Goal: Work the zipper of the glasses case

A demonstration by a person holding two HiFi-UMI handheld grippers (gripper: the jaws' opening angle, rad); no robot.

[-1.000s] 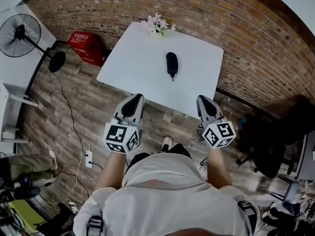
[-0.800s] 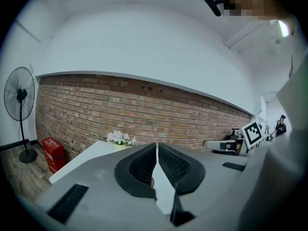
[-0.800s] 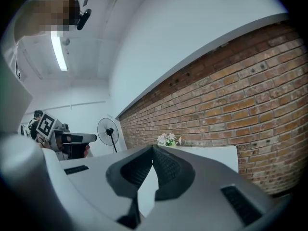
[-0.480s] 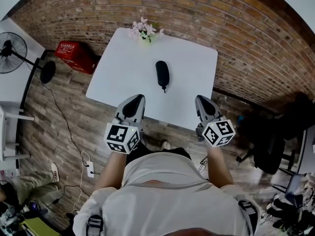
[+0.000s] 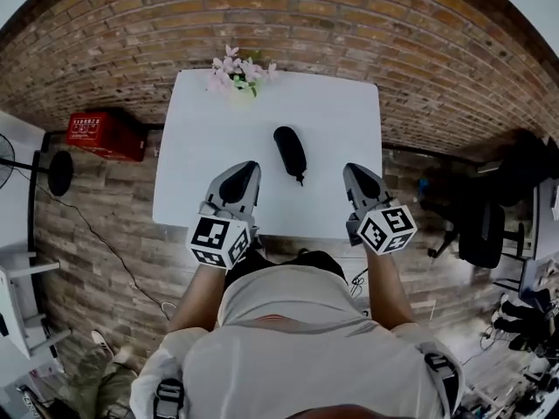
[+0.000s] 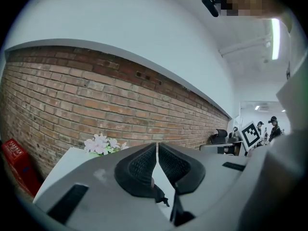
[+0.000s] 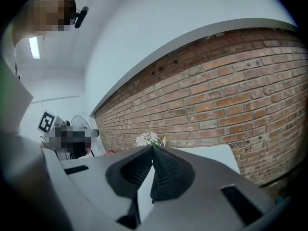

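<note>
A black zipped glasses case (image 5: pixel 290 151) lies near the middle of the white table (image 5: pixel 201 190), its pull tab pointing toward me. My left gripper (image 5: pixel 245 169) hovers over the table's near part, left of the case and apart from it, shut with nothing in it. My right gripper (image 5: pixel 351 171) hangs level with it, right of the case, also shut and empty. In the left gripper view the shut fingertips (image 6: pixel 157 146) hide most of the table, and a sliver of the case (image 6: pixel 160 196) shows below them. In the right gripper view the fingertips (image 7: pixel 152 148) meet and the case is hidden.
A bunch of pink and white flowers (image 5: pixel 234 70) stands at the table's far edge against the brick wall (image 5: pixel 349 24). A red crate (image 5: pixel 103 134) sits on the floor to the left. Black chairs (image 5: pixel 489 225) stand to the right.
I have stepped closer to the table: both grippers now reach over its near edge, flanking the case. The fan has slid out of the head view. The jaws stay shut.
</note>
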